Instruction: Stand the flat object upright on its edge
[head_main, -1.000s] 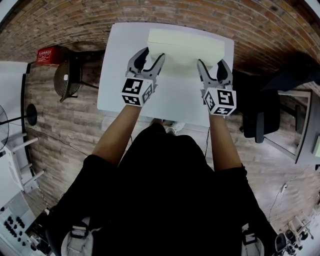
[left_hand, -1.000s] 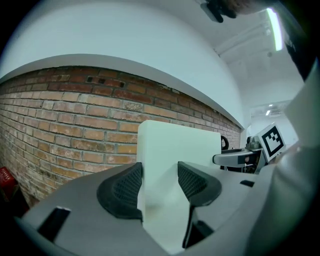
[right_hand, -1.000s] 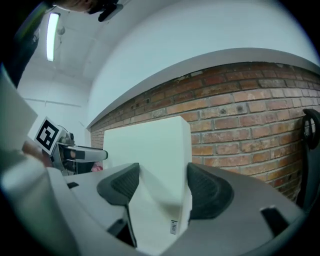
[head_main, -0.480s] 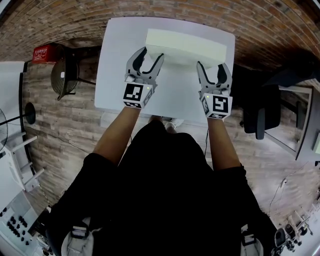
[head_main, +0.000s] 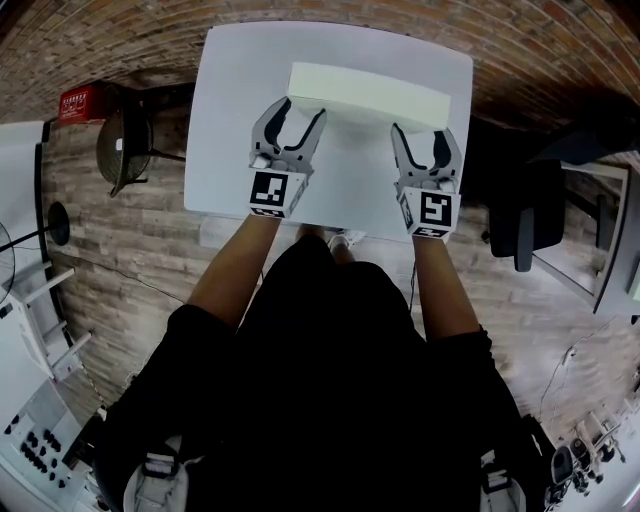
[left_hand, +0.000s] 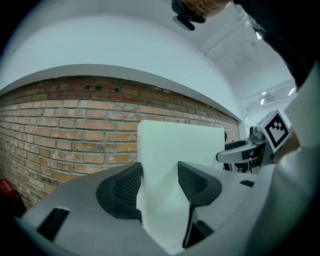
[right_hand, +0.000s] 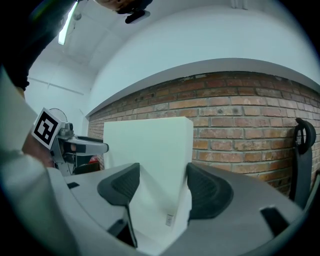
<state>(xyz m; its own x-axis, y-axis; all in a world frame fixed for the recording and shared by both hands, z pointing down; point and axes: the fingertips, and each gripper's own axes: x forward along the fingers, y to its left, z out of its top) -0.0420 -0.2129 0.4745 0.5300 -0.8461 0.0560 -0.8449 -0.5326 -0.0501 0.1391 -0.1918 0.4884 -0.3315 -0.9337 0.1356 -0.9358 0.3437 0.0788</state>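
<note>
The left gripper (head_main: 302, 110) and the right gripper (head_main: 422, 132) each have their jaws apart, and one near corner of the pale foam slab (head_main: 365, 88) sits in each gap. In the left gripper view the outer pad (left_hand: 125, 190) touches the slab's end edge while the inner pad overlaps its broad face. The right gripper view mirrors this. A firm clamp cannot be confirmed. The slab spans from one gripper to the other and extends just beyond their tips, raised off its flat face. Whether it is fully upright cannot be told. Nothing else lies on the white table (head_main: 340, 175) under both grippers. A red box (head_main: 78, 103) and a round dark stand (head_main: 122, 150) sit on the floor well outboard of the left gripper. A black office chair (head_main: 520, 235) stands outboard of the right gripper. Brick-pattern flooring (head_main: 120, 40) lies ahead of the tips, and wood-look flooring (head_main: 130, 250) lies behind them.
</note>
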